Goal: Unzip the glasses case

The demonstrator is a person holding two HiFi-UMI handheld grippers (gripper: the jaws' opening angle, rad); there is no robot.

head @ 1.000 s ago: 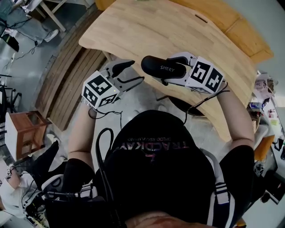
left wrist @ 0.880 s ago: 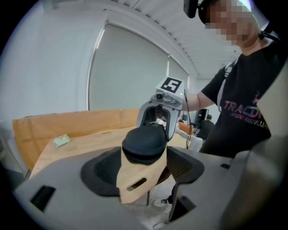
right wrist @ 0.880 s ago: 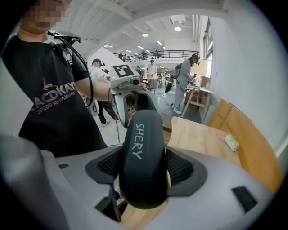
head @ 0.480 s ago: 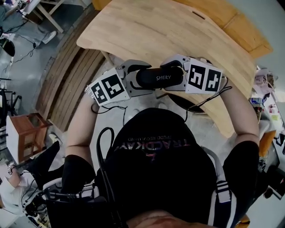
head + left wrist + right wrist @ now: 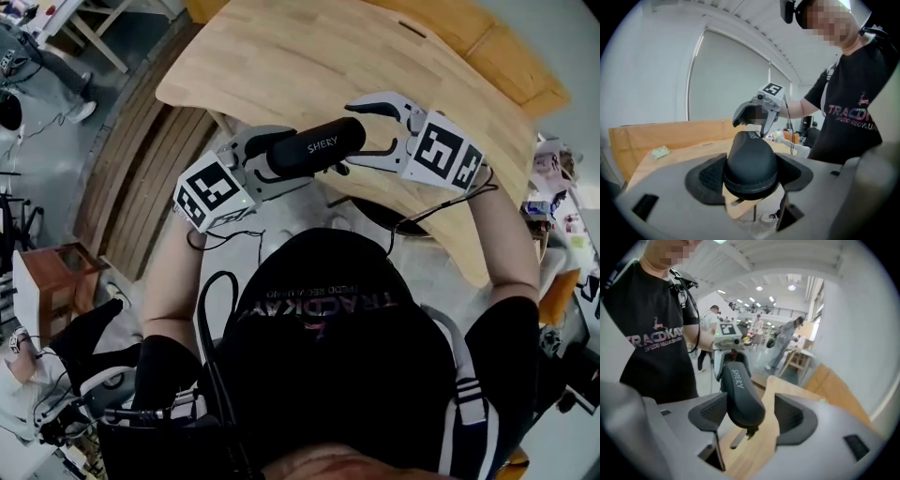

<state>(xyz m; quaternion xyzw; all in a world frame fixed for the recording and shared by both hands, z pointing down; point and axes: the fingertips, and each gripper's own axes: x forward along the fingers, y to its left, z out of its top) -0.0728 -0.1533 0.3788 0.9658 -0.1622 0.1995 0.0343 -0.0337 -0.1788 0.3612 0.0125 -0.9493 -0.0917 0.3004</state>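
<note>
- left tool (image 5: 272, 161), its jaws closing, gripped one end of the black glasses case (image 5: 314, 147), held in mid-air.
- right tool (image 5: 354, 136) stood wide open around the other end, not gripping.
- zip pull (image 5: 750, 431) dangled there; the case looked shut, unzipping apparently not begun.
- wooden desk (image 5: 309, 56) lay beyond.

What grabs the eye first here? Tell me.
A black glasses case marked SHERY is held in the air by the edge of the wooden table. The left gripper is closing its jaws with one end between them; the right gripper has its jaws apart round the other end.
</note>
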